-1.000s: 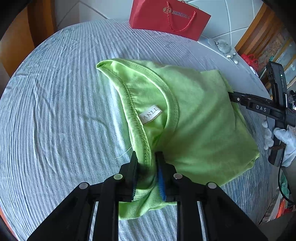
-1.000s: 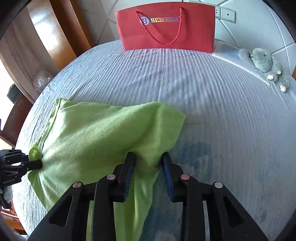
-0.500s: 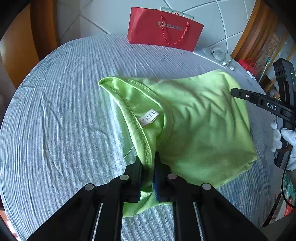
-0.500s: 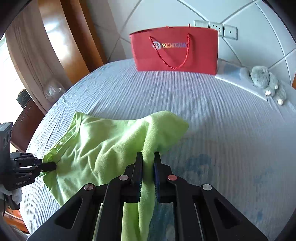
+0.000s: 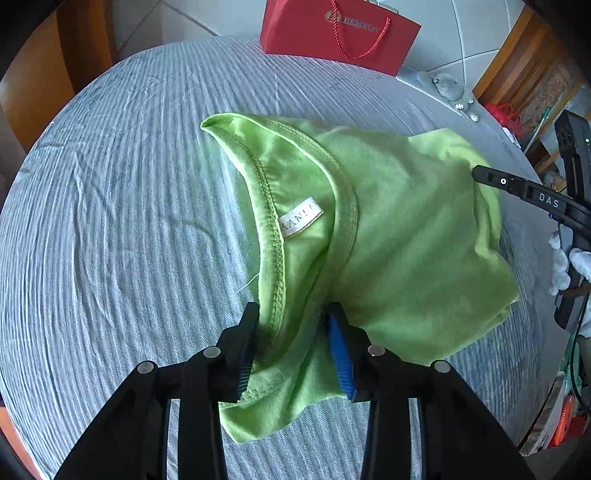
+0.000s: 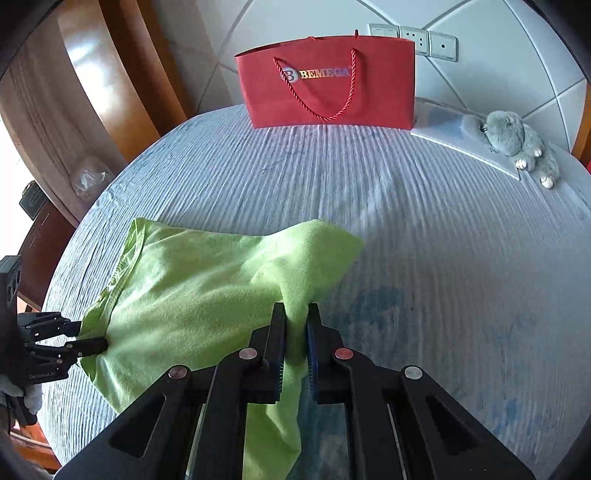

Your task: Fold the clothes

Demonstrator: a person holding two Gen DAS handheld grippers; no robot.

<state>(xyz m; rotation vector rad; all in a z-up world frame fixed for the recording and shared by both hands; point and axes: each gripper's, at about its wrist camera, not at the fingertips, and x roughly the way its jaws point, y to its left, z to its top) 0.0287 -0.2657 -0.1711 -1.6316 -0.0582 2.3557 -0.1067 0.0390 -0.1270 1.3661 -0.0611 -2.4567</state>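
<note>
The lime-green knit T-shirt point(image 5: 399, 251) lies bunched on the pale blue-grey ribbed bedspread point(image 5: 122, 229), neckline toward you, its white woven label point(image 5: 300, 222) face up inside the collar. Your left gripper point(image 5: 293, 343) straddles the stitched collar edge; its jaws are opening, the cloth sits loose between them and the blue-ribbed pads point(image 5: 341, 360) are no longer squeezing it, though it brushes the left one. Your right gripper point(image 6: 295, 347) has its jaws nearly together, clamped on a gathered fold of the shirt's far side, with a green tail hanging down below the fingers. From the left wrist view you see that right gripper at the shirt's right edge, carried by your white-gloved hand point(image 5: 570, 267). Beyond the shirt, at the far edge of the bed against the white tiled wall point(image 6: 314, 18), stands a red paper gift bag with rope handles point(image 6: 328, 85). A grey plush rabbit point(image 6: 517, 138) lies to its right.
</note>
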